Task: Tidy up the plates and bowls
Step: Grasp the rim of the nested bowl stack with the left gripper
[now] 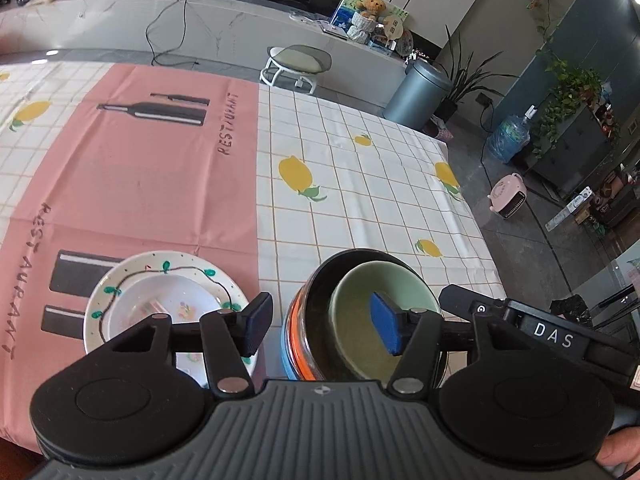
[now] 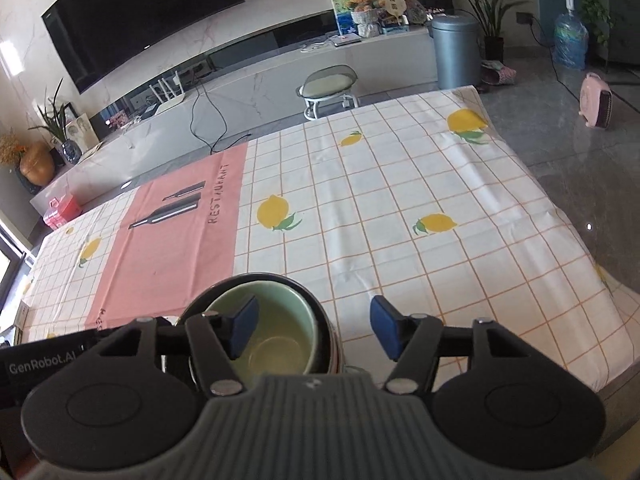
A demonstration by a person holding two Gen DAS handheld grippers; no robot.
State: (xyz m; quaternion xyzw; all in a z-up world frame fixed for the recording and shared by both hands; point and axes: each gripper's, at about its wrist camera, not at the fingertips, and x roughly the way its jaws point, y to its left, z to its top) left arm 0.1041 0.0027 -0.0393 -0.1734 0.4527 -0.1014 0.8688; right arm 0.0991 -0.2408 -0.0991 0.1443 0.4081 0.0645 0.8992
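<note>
Green glaze marks the bowl point(image 2: 276, 332), nested inside a dark bowl point(image 1: 320, 280) atop a stack with orange and blue rims; that nesting looks like the point of the sorting, bowls gathered into one pile. Left of the stack, just beside it, lies a white plate point(image 1: 160, 280) with a painted vine, a smaller dish in its well, so plates seem kept apart from bowls. Both sit near the tabletop's point(image 2: 400, 200) front edge. Over the stack the left tool point(image 1: 318, 324) stands wide, one pad above the green bowl, gripping nothing. Right of it the right tool point(image 2: 312, 330) is wide too, straddling the stack's right rim, empty.
</note>
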